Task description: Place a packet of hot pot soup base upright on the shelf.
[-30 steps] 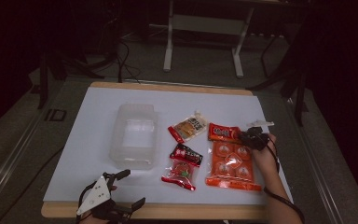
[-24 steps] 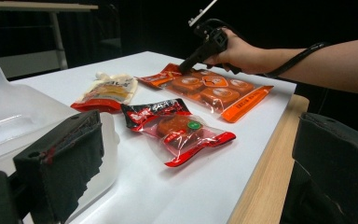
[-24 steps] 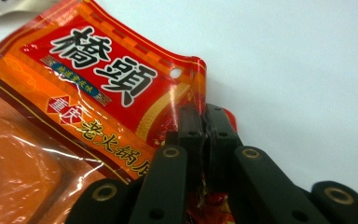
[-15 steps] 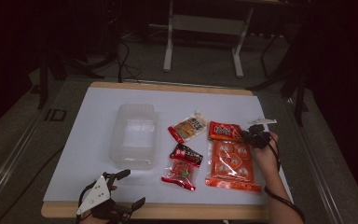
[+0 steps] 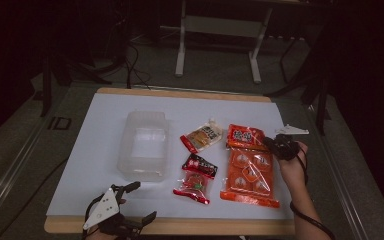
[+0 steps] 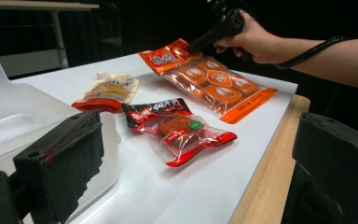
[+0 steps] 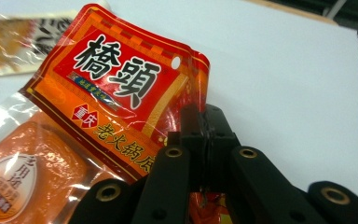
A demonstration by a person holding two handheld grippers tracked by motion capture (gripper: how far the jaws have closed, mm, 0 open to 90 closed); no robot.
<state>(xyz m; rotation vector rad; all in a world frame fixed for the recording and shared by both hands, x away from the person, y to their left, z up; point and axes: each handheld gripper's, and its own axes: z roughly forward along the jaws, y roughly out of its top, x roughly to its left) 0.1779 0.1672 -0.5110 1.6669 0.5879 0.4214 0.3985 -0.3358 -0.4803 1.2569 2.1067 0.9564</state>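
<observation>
1. Orange hotpot-base packet: largest pack, clear-fronted with round portions in two rows and a red header panel with Chinese lettering. It lies on the right part of the worktop, its header corner pinched and lifted off the sheet, the rest flat.
2. Worktop: white sheet over a wooden board, wood showing along the near and far edges.
3. Clear plastic tub: rectangular, upright, left of centre, well apart from the orange packet.
4. Right hand-held gripper: jaws closed tight on the header corner of the orange packet, having just been closing with the packet's edge between them; the right gripper view shows the pads meeting on the foil. Gripped by the person's right hand.
5. Left hand-held gripper: at the near left edge of the worktop, jaws spread wide with nothing between them.
6. Red snack pouch: black header, green dot, between tub and orange packet.
7. Tan sauce sachet: smallest pack, just beyond the red pouch, tilted.
</observation>
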